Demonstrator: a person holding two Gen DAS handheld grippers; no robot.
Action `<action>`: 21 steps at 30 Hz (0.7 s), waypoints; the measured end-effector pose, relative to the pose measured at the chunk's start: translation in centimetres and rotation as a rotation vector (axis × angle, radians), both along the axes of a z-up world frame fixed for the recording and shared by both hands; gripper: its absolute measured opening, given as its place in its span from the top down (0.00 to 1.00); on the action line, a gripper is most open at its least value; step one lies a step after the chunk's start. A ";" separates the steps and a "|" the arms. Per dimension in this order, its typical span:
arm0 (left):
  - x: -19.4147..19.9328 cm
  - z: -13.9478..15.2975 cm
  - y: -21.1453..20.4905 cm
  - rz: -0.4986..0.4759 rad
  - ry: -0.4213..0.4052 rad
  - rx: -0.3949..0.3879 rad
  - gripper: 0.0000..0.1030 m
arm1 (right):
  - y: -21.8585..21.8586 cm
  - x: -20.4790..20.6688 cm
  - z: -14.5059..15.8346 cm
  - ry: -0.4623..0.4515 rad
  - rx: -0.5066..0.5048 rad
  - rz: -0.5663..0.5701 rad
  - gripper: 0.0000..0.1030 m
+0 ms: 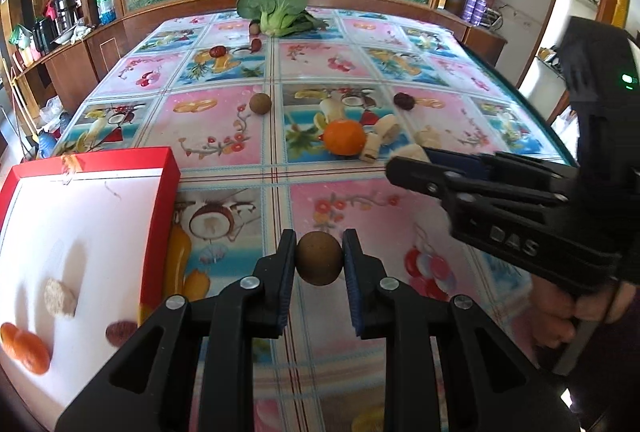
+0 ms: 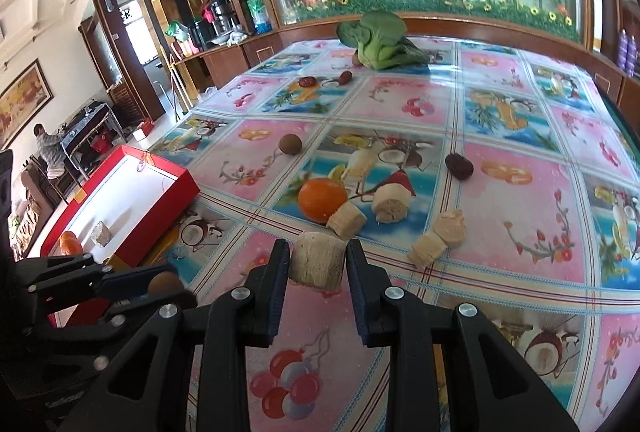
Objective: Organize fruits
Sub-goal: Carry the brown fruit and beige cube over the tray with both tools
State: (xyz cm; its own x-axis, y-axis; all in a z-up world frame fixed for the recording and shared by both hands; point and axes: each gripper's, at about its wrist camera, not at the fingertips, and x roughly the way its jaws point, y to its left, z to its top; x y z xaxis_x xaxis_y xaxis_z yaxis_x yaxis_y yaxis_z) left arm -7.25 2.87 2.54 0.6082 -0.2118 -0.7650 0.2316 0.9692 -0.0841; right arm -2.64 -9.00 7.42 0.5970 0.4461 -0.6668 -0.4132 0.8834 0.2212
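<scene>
My left gripper (image 1: 319, 259) is shut on a round brown longan (image 1: 319, 258), held above the table just right of the red box (image 1: 160, 216). The box holds an orange (image 1: 26, 350), a pale banana piece (image 1: 59, 298) and a dark red date (image 1: 120, 332). My right gripper (image 2: 318, 264) is shut on a pale banana piece (image 2: 317, 264) above the table. On the table lie an orange (image 2: 322, 200), several banana pieces (image 2: 390, 207), a second longan (image 2: 289, 144) and a dark date (image 2: 459, 165).
A bok choy (image 2: 376, 41) lies at the table's far end with two more dates (image 2: 308, 82) nearby. The floral tablecloth (image 2: 520, 232) covers the table. A glass cabinet stands behind. The right gripper shows in the left wrist view (image 1: 412, 167).
</scene>
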 end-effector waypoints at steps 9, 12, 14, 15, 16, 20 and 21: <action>-1.8 2.1 1.7 0.029 -0.060 -0.029 0.76 | 0.4 -0.3 0.2 -0.059 -0.001 -0.015 0.73; -2.5 3.1 3.4 0.064 -0.091 -0.040 0.76 | 0.7 -0.3 0.1 -0.041 0.010 -0.025 0.73; -3.0 3.5 4.9 0.096 -0.105 -0.046 0.76 | 1.2 -0.5 0.1 -0.054 -0.001 -0.022 0.73; -3.2 3.7 5.5 0.110 -0.109 -0.048 0.76 | 1.4 -0.6 0.1 -0.058 -0.001 -0.019 0.73; -3.4 3.8 6.1 0.125 -0.112 -0.051 0.76 | 1.6 -0.8 0.1 -0.055 0.007 -0.018 0.73; -4.3 4.3 9.5 0.205 -0.134 -0.057 0.76 | 3.2 -1.6 0.5 -0.052 0.045 0.001 0.73; -4.4 4.4 10.2 0.218 -0.137 -0.058 0.76 | 3.6 -1.8 0.6 -0.054 0.055 0.012 0.73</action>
State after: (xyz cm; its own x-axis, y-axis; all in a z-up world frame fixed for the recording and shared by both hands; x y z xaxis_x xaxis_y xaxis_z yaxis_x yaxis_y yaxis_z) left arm -11.69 13.02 6.90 0.7417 -0.1052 -0.6625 0.0305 0.9919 -0.1233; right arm -4.49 -5.36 7.98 0.6255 0.4886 -0.6083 -0.4364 0.8654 0.2463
